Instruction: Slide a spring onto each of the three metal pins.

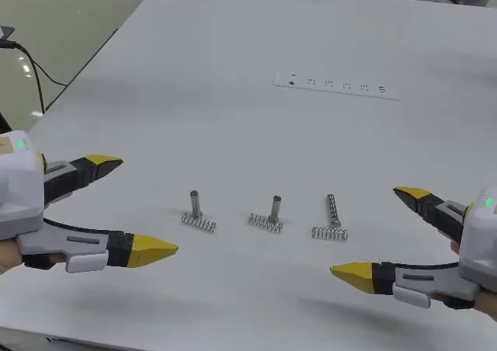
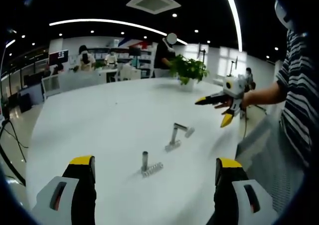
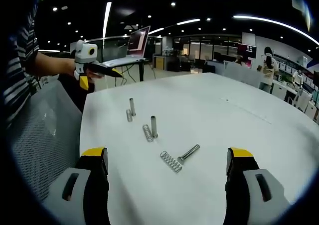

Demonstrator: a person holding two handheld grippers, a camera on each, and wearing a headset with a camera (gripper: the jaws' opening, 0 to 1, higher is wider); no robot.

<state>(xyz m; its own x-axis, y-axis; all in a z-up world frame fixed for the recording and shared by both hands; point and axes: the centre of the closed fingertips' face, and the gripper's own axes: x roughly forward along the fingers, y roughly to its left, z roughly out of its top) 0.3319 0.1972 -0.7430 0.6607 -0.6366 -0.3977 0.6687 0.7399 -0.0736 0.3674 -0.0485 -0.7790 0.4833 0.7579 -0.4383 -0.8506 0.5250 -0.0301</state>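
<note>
Pins, three, metal, in a row on the white table [image 1: 233, 126], between the two claws. Left pin [image 1: 195, 204] nearest the left claw [image 1: 144, 205], middle pin [image 1: 276, 207] about halfway between both, right pin [image 1: 331, 210] nearest the right claw [image 1: 369, 231]. Standing on end, the right one leaning a little.

One spring flat on the table at the foot of each, on the person's side: left spring [image 1: 199, 224], middle spring [image 1: 265, 224], right spring [image 1: 329, 233]. Each touching or just beside its pin, not yet on it.

Left claw: jaws spread wide, gripping nothing, yellow tips aimed toward the row, apart from the left pin. In the left gripper view, left pin and left spring straight ahead, between the jaws.

Right claw: jaws likewise wide apart and empty, tips aimed back toward the row. In the right gripper view, right pin and right spring just ahead, between the jaws, the other pairs lined up beyond them.

Farther out, a white power strip [image 1: 335, 85] well beyond the pins, far from both claws. Black cable [image 1: 31, 65] off the table edge, beyond the left claw. Potted plant [image 2: 189, 69] at the table's far end, behind the right claw in the left gripper view. Open laptop [image 3: 135, 45] behind the left claw in the right gripper view.
</note>
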